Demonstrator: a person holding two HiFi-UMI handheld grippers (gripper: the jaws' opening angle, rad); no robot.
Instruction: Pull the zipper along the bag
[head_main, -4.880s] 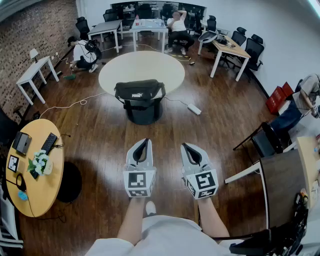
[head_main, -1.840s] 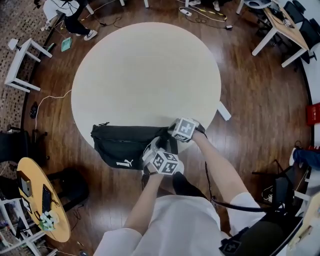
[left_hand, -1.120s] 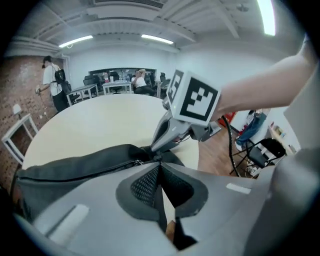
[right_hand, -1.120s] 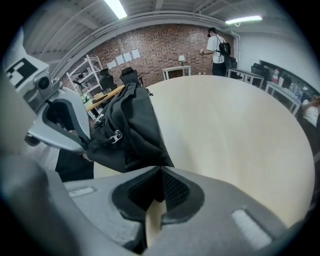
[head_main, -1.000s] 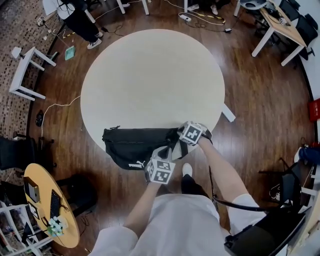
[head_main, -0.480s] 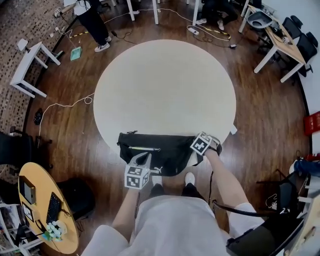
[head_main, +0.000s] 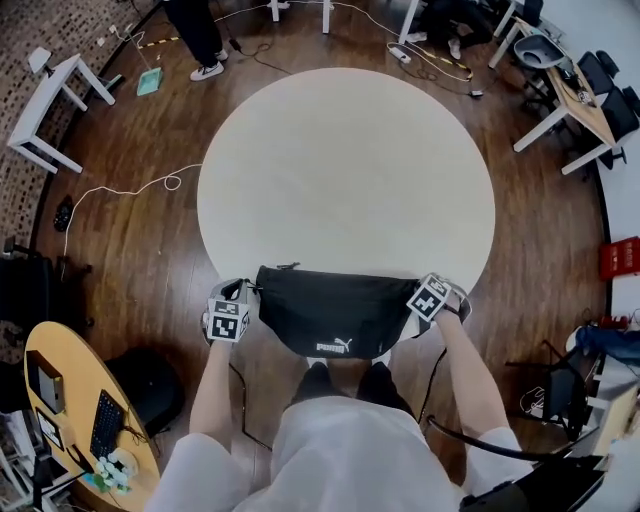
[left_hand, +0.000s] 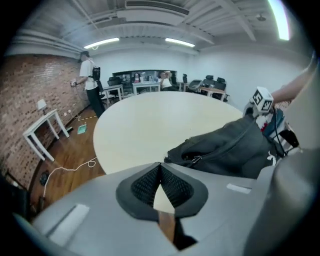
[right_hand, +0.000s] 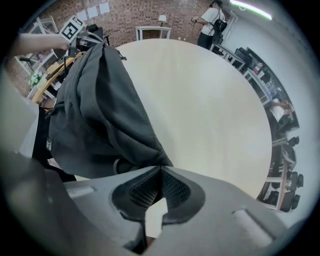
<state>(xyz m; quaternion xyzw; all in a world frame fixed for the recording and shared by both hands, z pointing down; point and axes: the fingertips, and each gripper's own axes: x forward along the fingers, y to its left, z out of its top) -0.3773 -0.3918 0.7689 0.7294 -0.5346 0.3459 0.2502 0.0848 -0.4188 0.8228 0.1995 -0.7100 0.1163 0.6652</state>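
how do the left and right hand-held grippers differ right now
The left hand-held gripper is shut on nothing, the right hand-held gripper seems to pinch the black bag's fabric. Left sits clear of the bag's left end, right touches its right end. Both have jaws together.

One black bag (head_main: 335, 310) and one big round table (head_main: 345, 150). Two grippers: the left gripper (head_main: 247, 291) and the right gripper (head_main: 416, 299). One small wooden table (head_main: 70, 350) at lower left, one white table (head_main: 45, 100) at upper left.
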